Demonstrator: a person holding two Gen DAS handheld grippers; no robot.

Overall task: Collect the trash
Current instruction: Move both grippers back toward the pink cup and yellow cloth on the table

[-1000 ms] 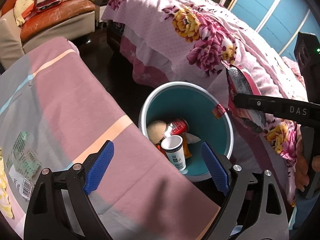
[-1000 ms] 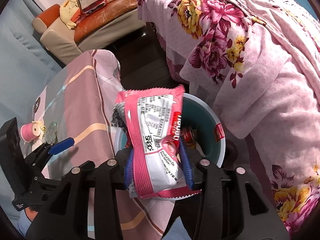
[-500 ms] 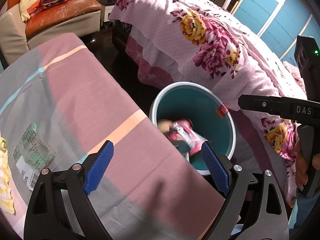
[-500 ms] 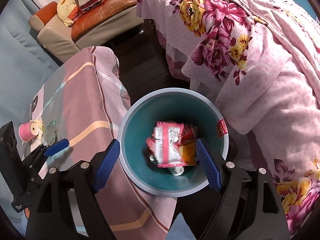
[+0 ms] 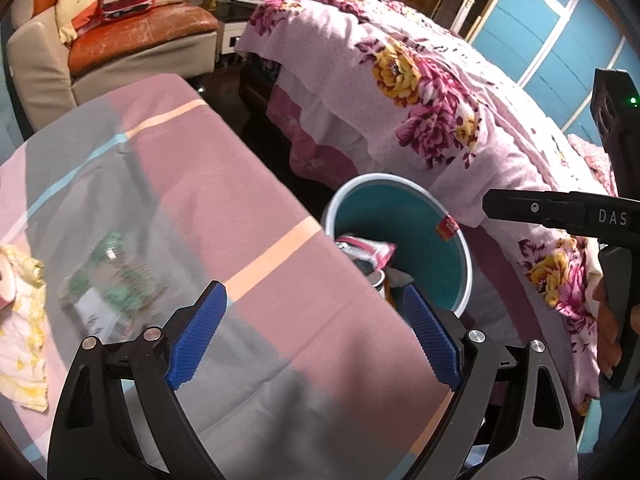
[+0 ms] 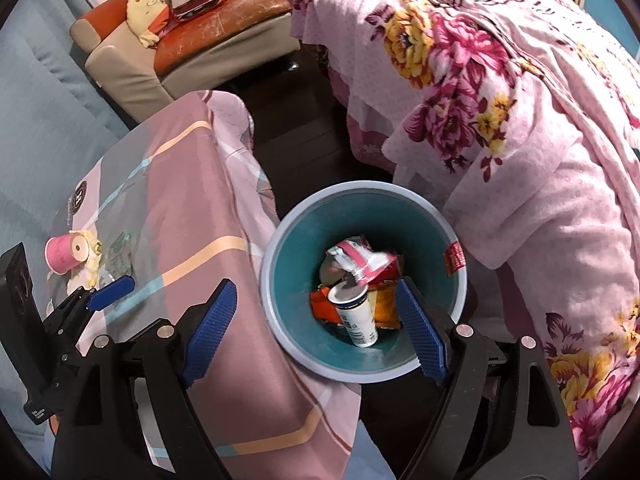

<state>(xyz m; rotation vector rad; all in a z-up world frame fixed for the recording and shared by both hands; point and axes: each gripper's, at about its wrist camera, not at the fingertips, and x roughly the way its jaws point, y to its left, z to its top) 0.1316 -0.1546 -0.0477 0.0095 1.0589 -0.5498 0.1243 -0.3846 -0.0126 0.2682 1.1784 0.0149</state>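
A teal bin with a pale rim [image 6: 276, 240] stands on the floor between the table and the bed. Inside lie a pink snack wrapper [image 6: 360, 256], a white cup [image 6: 356, 312] and orange packets. My right gripper [image 6: 315, 282] hangs above the bin, its jaws opening with nothing between them. Over the pink striped tablecloth [image 5: 224, 184] my left gripper [image 5: 313, 288] is open and holds nothing. A green-printed wrapper [image 5: 116, 284] lies on the cloth to its left. The bin [image 5: 448, 264] shows past the table edge. A pink cup [image 6: 66, 254] lies on its side further along the table.
A bed under a floral pink cover [image 6: 520, 120] crowds the bin's right side. A sofa with an orange seat [image 5: 132, 40] stands at the back, across a dark floor. A yellow and white cloth [image 5: 20, 320] lies at the table's left edge.
My right gripper opened and the pink snack wrapper fell from it into the bin. My left gripper shifted along the table toward the green wrapper.
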